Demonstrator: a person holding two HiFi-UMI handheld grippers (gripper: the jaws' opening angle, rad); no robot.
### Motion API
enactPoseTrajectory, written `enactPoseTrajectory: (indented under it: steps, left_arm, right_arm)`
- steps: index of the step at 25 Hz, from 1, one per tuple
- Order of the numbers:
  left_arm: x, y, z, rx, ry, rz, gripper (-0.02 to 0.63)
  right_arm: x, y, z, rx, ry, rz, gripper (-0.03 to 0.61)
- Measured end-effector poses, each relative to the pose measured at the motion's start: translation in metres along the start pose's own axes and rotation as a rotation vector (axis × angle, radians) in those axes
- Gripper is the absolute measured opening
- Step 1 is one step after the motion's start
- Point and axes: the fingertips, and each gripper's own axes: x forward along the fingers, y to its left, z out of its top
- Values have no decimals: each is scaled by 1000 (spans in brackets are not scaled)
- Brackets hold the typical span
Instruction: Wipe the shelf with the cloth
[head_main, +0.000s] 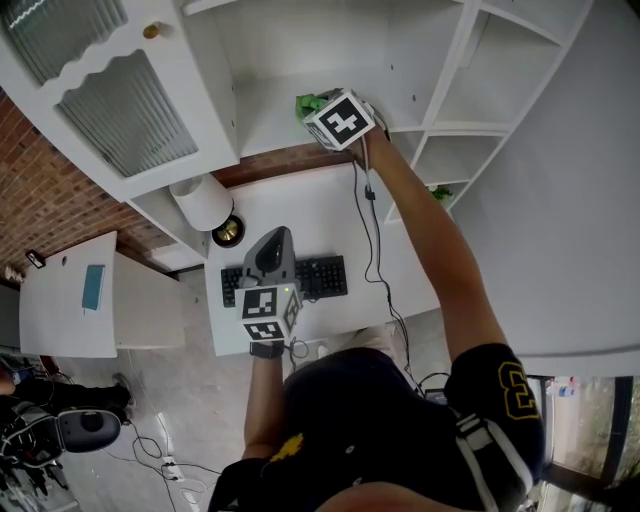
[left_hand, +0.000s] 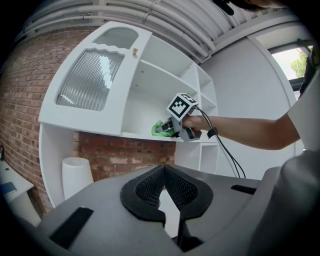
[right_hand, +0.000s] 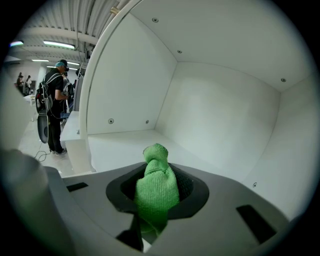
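Note:
A green cloth (right_hand: 156, 187) is bunched between the jaws of my right gripper (right_hand: 157, 175), which is shut on it, and its tip pokes out forward. The cloth (head_main: 310, 103) is held just over the white shelf board (head_main: 265, 110) inside the open cabinet bay, near the board's right front part. From the left gripper view, the right gripper (left_hand: 170, 127) and cloth (left_hand: 160, 129) are at the shelf's front edge (left_hand: 135, 135). My left gripper (head_main: 277, 238) hangs low over the desk, shut (left_hand: 164, 175) with nothing between its pads.
Below the shelf, a white desk (head_main: 300, 200) carries a black keyboard (head_main: 320, 275), a white cylinder (head_main: 203, 200) and a small brass round thing (head_main: 228, 232). A ribbed-glass cabinet door (head_main: 130, 110) stands open at left. Smaller white cubbies (head_main: 470, 100) lie to the right. A person (right_hand: 54, 100) stands far off.

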Motion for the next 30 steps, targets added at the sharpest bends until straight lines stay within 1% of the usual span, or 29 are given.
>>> enactPoseTrajectory:
  steps: [6,10,15,22,30]
  left_arm:
    - [1,-9,-3,-16,5,-20,18]
    - [3,-12,-3,-13,2,-27,18]
    - [4,-15,-3,-16,6,-34,18]
    - [3,-18,-3,-25,6,-37,18]
    - [6,-27,-9,-25,18,-50,18]
  right_arm:
    - [-8,-16,-12,1,22,-34,75]
    - [-14,-30,-21,-8,43,-86,75]
    - [-20,-40,-21,-20,41,-134,74]
    - [-38,-67,-42,15,75,-211,74]
    - [-55,-91,-65,42,149,-284,74]
